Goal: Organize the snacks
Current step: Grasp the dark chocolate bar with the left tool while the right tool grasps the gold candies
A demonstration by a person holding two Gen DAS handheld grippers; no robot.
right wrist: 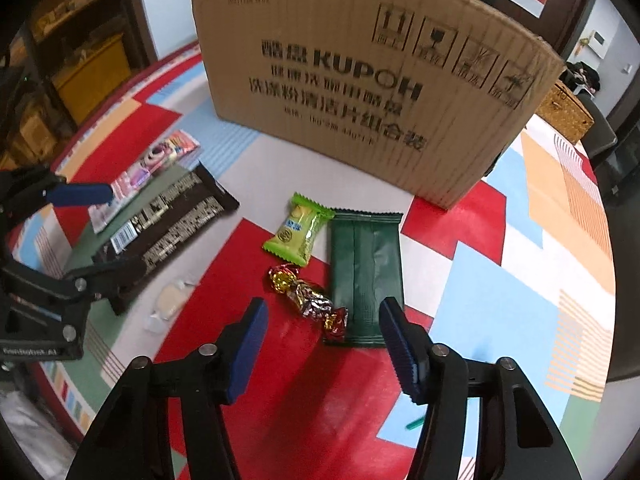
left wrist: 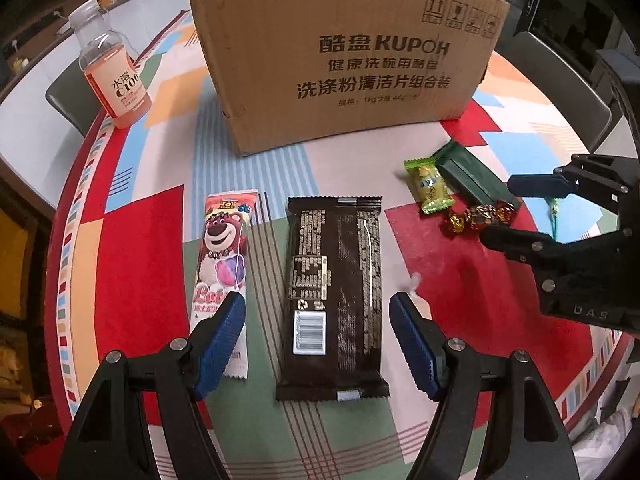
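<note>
Your left tongs (left wrist: 318, 320) hang spread over the dark wrapper (left wrist: 332, 296); your right tongs (right wrist: 322, 322) gape, empty, above the foil candy (right wrist: 310, 300). Pickup comes next: lower, pinch, then carry to the cardboard box (left wrist: 344, 52).

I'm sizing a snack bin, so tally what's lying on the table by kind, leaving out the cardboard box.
Long flat wrapped bars: 2, the pink bear-print bar and the dark brown bar.
Small pillow packets: 2, the light green packet and the dark green packet.
Twist-wrapped candies: 2, the red-gold foil candy and the pale clear-wrapped candy.
Drink bottles: 1, the clear plastic bottle of orange drink.
Total: 7
</note>
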